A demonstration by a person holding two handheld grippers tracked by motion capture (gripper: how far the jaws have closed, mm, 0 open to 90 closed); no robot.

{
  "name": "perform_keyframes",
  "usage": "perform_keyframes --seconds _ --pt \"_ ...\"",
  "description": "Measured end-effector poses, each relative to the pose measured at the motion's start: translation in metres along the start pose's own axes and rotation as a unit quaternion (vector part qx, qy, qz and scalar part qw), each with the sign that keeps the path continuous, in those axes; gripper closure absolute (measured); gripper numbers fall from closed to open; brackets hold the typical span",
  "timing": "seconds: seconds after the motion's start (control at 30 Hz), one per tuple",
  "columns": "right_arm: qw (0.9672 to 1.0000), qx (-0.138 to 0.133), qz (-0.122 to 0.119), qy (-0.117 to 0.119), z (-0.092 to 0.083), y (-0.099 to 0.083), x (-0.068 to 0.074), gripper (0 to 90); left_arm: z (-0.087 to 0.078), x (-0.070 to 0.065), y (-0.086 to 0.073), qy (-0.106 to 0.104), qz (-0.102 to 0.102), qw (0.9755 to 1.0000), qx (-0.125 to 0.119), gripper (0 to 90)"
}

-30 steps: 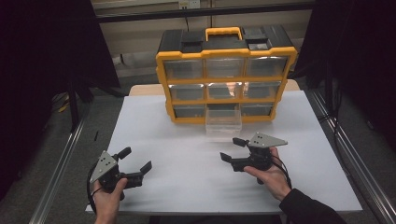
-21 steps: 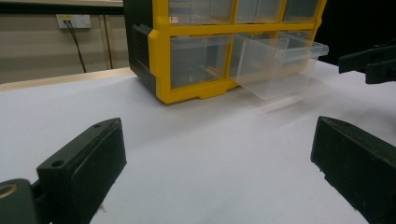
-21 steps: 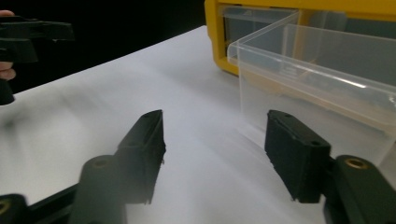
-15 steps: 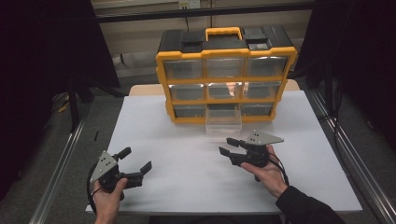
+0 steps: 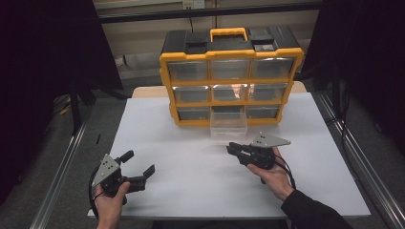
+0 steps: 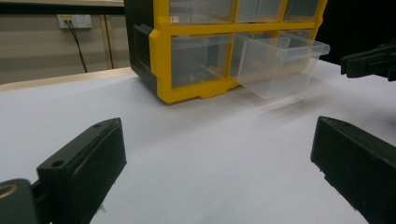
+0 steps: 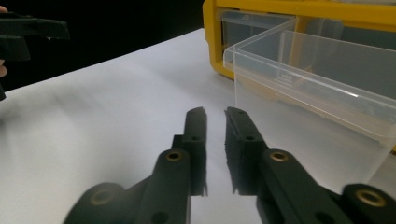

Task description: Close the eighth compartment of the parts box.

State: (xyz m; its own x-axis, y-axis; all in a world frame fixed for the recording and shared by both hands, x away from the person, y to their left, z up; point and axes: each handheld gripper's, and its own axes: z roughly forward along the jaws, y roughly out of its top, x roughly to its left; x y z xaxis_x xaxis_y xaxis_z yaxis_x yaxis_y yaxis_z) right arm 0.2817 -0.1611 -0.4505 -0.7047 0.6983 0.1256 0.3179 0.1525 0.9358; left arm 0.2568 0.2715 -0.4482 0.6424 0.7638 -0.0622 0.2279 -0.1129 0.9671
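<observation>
My left gripper (image 5: 138, 168) rests low at the near left corner of the white table (image 5: 157, 138), well apart from the work, jaws spread wide with nothing between them; I judge I keep it parked there so the middle of the table stays free for the other hand; in the left gripper view its two black pads (image 6: 88, 161) frame bare table, with the cabinet beyond. The yellow organiser cabinet (image 5: 231, 76) stands upright at the far edge, its front facing me, so every drawer slides toward my side. The clear drawer (image 5: 229, 125) in the bottom row, middle column, is pulled partway out, its back end in its slot and its front lip over the table; its long axis runs from the cabinet straight toward me, open top upward; it looks empty, as far as I can tell. My right gripper (image 5: 232, 149) sits just before that drawer, near its front wall but apart from it, pointing left and slightly away; its jaws have just been closing and now stand nearly together, a thin gap left, clamping nothing; in the right gripper view the fingertips (image 7: 196, 116) lie beside the drawer's corner, which I judge suits nudging or pushing rather than pinching.
</observation>
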Motion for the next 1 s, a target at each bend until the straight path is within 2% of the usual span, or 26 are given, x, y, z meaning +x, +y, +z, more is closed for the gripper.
perform_keyframes --seconds 0.2,0.73,1.0 --pt "0.9999 0.008 0.01 -0.009 0.002 -0.001 -0.006 90.0 0.0 0.0 0.0 -0.001 0.001 1.0 0.0 3.1" --pt "0.9998 0.018 -0.003 -0.001 0.018 0.0 -0.013 90.0 0.0 -0.001 0.0 -0.002 0.0 1.0 -0.002 3.1" --pt "0.9996 0.027 0.0 -0.011 0.028 -0.003 -0.019 90.0 -0.001 0.0 0.0 -0.002 0.001 1.0 -0.002 3.1"
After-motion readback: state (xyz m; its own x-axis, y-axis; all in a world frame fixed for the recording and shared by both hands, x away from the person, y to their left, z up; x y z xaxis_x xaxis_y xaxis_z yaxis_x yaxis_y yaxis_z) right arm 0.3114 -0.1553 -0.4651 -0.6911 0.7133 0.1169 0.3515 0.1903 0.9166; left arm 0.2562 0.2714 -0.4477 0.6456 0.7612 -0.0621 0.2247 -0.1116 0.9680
